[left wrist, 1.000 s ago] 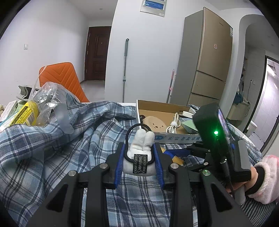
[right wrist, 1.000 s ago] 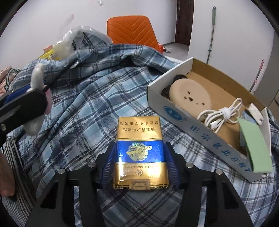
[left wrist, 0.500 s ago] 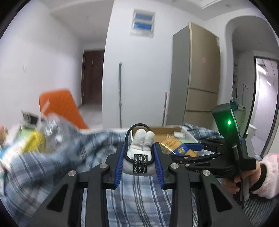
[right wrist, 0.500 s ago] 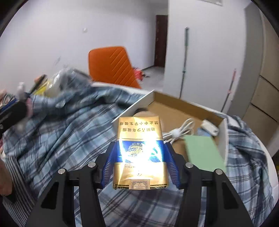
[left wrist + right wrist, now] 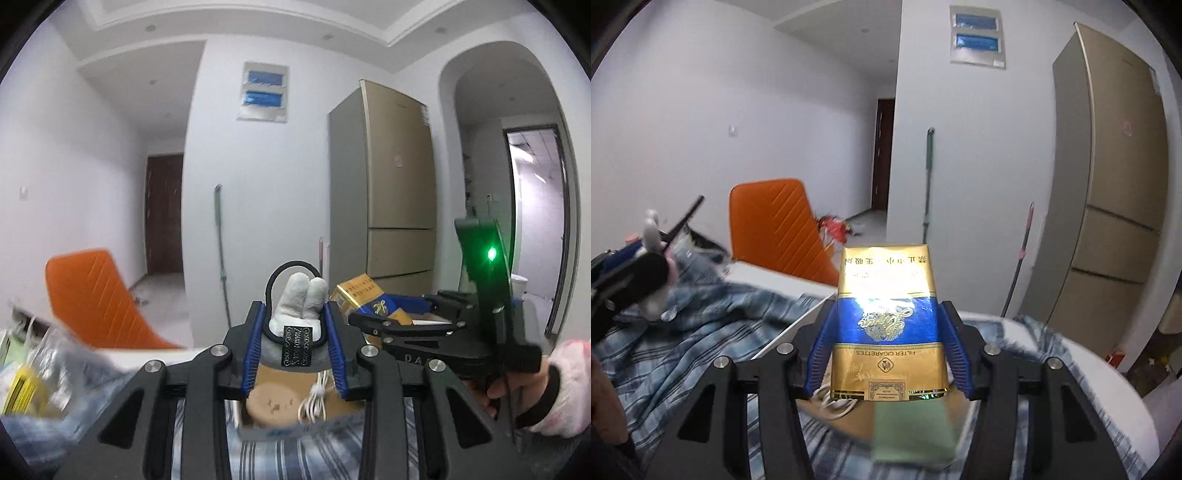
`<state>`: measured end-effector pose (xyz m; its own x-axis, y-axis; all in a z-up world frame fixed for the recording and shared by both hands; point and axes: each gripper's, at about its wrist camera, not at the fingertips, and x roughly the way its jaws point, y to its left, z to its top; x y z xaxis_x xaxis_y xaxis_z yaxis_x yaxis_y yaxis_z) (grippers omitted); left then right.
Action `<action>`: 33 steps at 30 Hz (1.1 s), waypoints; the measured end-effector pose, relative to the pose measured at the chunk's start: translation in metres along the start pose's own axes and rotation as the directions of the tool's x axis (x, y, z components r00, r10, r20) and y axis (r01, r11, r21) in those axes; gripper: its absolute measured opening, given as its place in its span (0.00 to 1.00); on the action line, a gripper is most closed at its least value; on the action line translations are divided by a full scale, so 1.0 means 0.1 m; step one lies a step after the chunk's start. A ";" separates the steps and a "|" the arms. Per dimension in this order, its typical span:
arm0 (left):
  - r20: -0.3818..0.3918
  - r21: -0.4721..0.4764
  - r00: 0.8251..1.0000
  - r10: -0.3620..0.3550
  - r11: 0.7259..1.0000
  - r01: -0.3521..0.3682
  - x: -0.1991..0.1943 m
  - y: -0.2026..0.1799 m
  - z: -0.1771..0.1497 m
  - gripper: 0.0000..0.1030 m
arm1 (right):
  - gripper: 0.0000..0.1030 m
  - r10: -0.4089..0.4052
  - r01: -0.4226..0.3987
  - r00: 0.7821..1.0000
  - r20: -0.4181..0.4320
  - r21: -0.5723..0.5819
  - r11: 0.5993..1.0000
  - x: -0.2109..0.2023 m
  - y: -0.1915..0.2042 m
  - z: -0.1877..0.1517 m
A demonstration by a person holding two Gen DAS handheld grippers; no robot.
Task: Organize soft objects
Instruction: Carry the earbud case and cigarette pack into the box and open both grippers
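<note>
Both grippers have risen off the plaid cloth (image 5: 683, 343): the left gripper (image 5: 294, 345) clamps a plush toy (image 5: 301, 295), the right gripper (image 5: 888, 354) a cigarette pack (image 5: 888, 325), both above the near cardboard box (image 5: 280, 430), probably about to be dropped in.

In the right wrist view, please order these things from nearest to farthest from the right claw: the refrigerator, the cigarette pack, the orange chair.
1. cigarette pack: gripped in the right claw.
2. orange chair: left, just beyond the table.
3. refrigerator: right, by the far wall.
</note>
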<state>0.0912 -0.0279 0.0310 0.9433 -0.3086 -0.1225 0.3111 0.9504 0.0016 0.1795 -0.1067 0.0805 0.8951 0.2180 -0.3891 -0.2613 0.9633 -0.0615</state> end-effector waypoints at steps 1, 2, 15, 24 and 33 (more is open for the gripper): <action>0.011 0.015 1.000 0.003 1.000 -0.004 0.08 -0.03 0.00 0.32 | 0.52 -0.007 0.007 1.000 0.019 -0.005 1.000 0.01 -0.05 0.02; 0.014 0.020 1.000 -0.004 1.000 0.003 0.16 -0.04 0.00 0.32 | 0.52 -0.009 0.009 0.999 0.038 -0.010 1.000 0.02 -0.11 0.04; -0.036 -0.013 0.999 -0.017 1.000 0.016 1.22 0.17 -0.29 0.32 | 0.52 0.036 -0.037 0.995 0.098 0.010 0.999 0.50 -0.67 -0.18; -0.099 -0.044 0.995 -0.018 0.999 0.014 1.55 0.43 -0.53 0.32 | 0.52 0.054 -0.057 0.997 0.056 0.054 0.997 0.75 -0.70 -0.50; -0.121 -0.040 0.993 -0.013 0.999 0.008 1.57 0.43 -0.62 0.32 | 0.53 0.056 -0.059 0.997 0.056 0.054 0.997 0.75 -0.72 -0.52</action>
<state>0.2450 -0.0330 -0.0496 0.9182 -0.3136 -0.2421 0.3138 0.9487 -0.0387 0.2467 -0.1679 0.0076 0.8980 0.2799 -0.3396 -0.2937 0.9558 0.0111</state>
